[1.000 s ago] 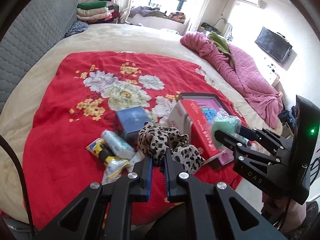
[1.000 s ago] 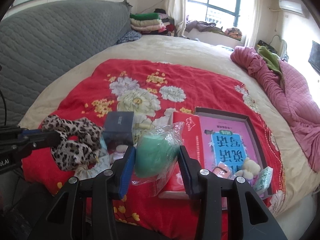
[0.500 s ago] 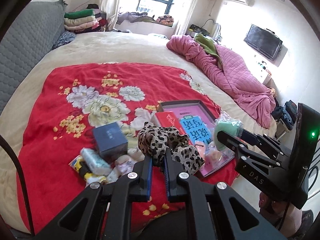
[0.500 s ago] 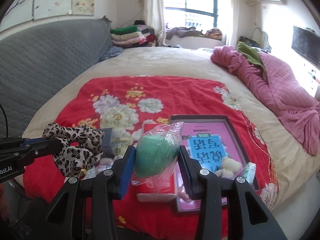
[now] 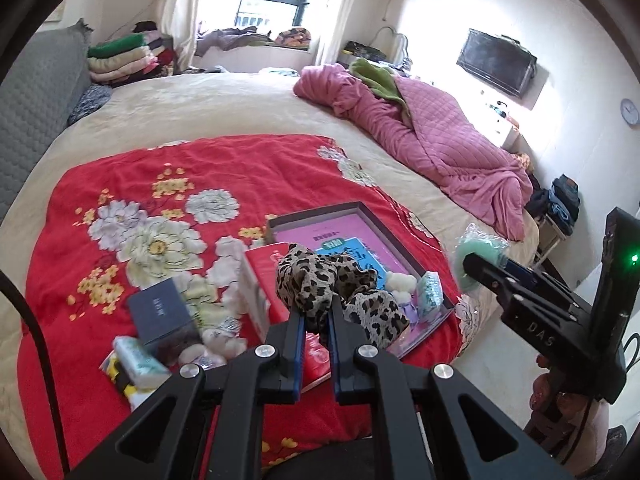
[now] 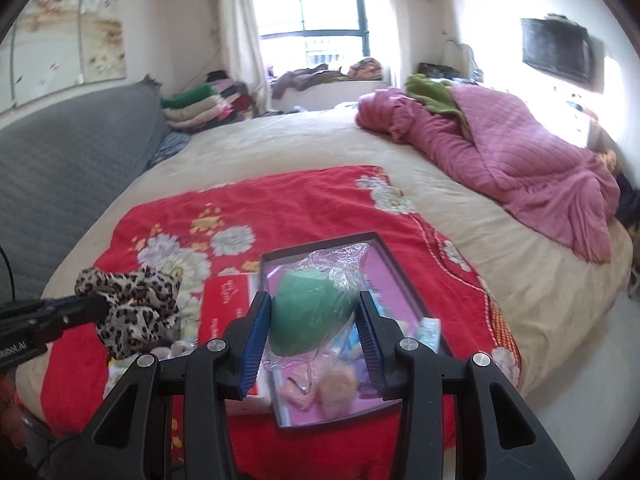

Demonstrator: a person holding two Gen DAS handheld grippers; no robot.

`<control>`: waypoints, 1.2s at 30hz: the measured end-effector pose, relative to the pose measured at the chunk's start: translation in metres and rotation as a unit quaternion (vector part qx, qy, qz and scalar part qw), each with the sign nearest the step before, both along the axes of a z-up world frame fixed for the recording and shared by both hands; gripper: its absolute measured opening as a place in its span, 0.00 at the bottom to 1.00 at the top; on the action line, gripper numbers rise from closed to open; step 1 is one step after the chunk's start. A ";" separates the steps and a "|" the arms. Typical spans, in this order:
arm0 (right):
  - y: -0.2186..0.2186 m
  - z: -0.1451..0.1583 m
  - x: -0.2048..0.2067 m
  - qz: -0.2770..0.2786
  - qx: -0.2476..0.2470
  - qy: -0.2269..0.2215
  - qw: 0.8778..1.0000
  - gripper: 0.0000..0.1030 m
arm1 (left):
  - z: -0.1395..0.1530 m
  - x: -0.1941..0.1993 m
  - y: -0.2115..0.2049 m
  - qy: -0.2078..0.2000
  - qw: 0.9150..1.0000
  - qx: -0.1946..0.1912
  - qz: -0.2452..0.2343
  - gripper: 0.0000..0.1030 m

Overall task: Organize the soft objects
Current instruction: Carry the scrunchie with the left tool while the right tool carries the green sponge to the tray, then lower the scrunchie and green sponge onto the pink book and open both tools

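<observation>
Landmark: the shallow dark-rimmed tray (image 5: 404, 256) with the pink and blue sheet in it, on the red flowered blanket (image 5: 224, 168).

Both tongs are loaded and hanging above the tray's near end. Red box (image 5: 280, 276) touches the tray's left side; dark blue box (image 5: 162, 316) sits further left, small packets near it.

Left gripper (image 5: 315, 322): jaws pinched almost fully together on the leopard-print scrunchie (image 5: 328, 280), which bunches up above the tips.

Right gripper (image 6: 312, 334): jaws part open, clamped on the green sponge in a clear wrapper (image 6: 310, 312), over the tray's middle.

Tray's near corner already holds a white fluffy puff (image 5: 400, 282) and a teal packet (image 5: 430, 298).

Advice: lower each load to just above bare tray floor before letting go, since soft stuff bounces. Drop the sponge mid-tray, clear of the puff. I'd release one side at a time so the tongs don't collide. The scrunchie may snag on the pads, so open wide.
</observation>
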State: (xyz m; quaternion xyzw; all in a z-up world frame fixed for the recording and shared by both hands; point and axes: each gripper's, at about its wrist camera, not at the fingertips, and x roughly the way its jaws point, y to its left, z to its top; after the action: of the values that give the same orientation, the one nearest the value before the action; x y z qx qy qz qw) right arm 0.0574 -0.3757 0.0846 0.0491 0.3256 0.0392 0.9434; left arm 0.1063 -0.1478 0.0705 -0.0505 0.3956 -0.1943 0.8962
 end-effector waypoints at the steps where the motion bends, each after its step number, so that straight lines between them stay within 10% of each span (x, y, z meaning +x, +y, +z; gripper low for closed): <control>1: -0.006 0.000 -0.001 -0.005 0.006 0.000 1.000 0.43 | -0.002 0.003 -0.006 0.003 1.000 0.002 -0.005 0.10; 36: -0.063 -0.072 0.027 -0.032 0.028 0.067 0.997 0.43 | -0.088 0.070 -0.119 0.078 0.992 0.078 -0.068 0.10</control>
State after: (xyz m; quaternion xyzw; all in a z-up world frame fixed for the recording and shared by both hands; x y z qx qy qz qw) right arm 0.0841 -0.4386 0.0129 0.0878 0.3856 0.0149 0.9184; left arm 0.1761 -0.2665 -0.0173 0.0313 0.4805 -0.2190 0.8486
